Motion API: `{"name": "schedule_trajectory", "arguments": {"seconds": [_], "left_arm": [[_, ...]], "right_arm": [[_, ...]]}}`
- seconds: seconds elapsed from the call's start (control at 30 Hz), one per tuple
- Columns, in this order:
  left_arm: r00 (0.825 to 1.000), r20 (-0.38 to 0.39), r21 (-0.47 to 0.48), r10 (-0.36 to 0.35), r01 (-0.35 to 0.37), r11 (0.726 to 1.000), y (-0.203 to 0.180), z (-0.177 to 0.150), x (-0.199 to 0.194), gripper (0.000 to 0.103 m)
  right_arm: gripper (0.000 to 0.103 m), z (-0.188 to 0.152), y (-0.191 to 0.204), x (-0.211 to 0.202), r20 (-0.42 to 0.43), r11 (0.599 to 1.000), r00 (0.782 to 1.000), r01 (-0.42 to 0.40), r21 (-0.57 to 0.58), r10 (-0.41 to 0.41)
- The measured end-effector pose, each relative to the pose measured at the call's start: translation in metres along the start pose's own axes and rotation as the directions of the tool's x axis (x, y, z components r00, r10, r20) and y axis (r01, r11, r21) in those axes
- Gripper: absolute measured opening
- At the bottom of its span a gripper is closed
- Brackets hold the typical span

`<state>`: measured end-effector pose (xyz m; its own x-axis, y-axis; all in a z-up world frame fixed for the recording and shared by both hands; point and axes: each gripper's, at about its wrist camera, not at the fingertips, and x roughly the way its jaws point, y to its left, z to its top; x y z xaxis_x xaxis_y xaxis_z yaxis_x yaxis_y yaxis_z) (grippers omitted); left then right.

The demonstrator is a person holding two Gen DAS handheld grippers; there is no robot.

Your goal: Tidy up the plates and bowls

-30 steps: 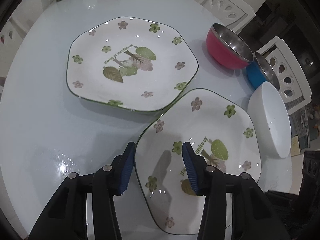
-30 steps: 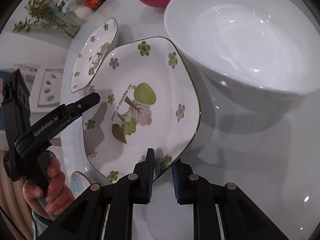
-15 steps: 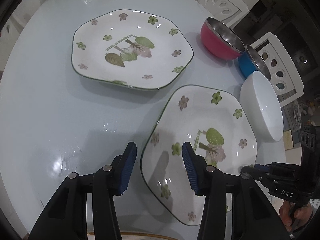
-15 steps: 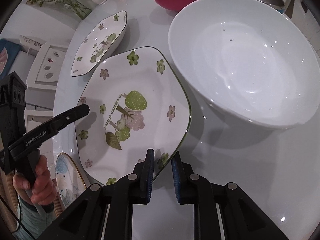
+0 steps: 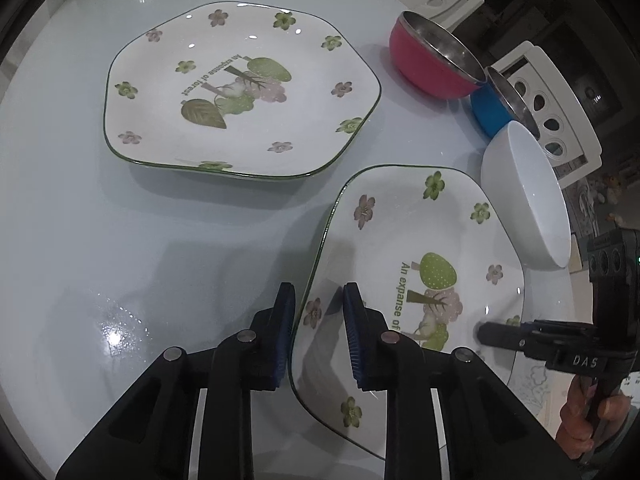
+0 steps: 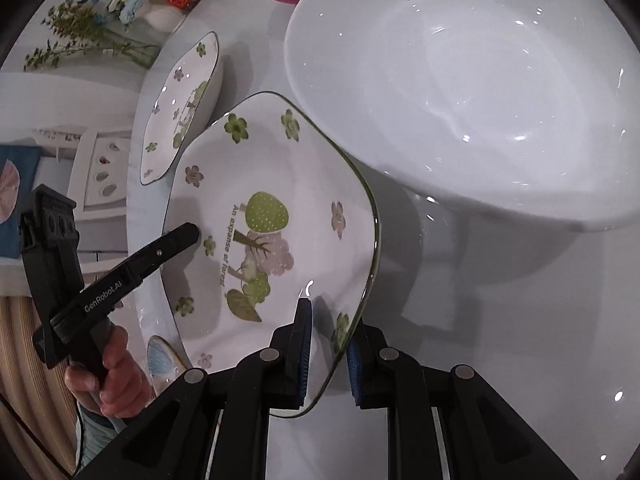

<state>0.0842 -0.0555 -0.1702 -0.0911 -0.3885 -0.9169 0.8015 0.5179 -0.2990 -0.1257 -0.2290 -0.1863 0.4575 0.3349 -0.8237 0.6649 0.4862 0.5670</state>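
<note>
Two hexagonal plates with a tree print lie on the pale table (image 5: 100, 240). The far plate (image 5: 240, 96) lies flat at the back. The near plate (image 5: 408, 280) is gripped at two rims. My left gripper (image 5: 318, 316) is shut on its left rim. My right gripper (image 6: 328, 344) is shut on its opposite rim, and the near plate (image 6: 272, 232) is tilted up off the table. The far plate (image 6: 180, 108) shows behind it. A white bowl (image 5: 528, 196) (image 6: 460, 88) stands right beside the near plate.
A red steel-lined bowl (image 5: 432, 60) and a blue one (image 5: 496, 108) stand at the table's far right edge. White chairs (image 5: 552, 112) are behind them. A vase with flowers (image 6: 96, 28) is at the far side. Another plate's rim (image 6: 164, 360) peeks below.
My left gripper has closed from open onto the near plate's left rim. The near plate has tilted up in the right gripper and come closer to the far plate.
</note>
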Motion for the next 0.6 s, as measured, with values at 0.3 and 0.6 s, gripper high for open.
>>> {"name": "schedule_trajectory", "arguments": {"seconds": [0.3,0.6], "left_arm": [[0.999,0.012,0.019,-0.048,0.048,0.999,0.000,-0.012,-0.005,0.021],[0.997,0.071,-0.020,-0.042,0.043,0.999,0.006,-0.026,-0.025,0.021]], "right_arm": [[0.016,0.008,0.004,-0.007,0.057,0.994,0.996,0.076,-0.081,-0.071],[0.016,0.002,0.018,-0.014,0.079,0.984,0.996,0.057,-0.169,-0.044]]}}
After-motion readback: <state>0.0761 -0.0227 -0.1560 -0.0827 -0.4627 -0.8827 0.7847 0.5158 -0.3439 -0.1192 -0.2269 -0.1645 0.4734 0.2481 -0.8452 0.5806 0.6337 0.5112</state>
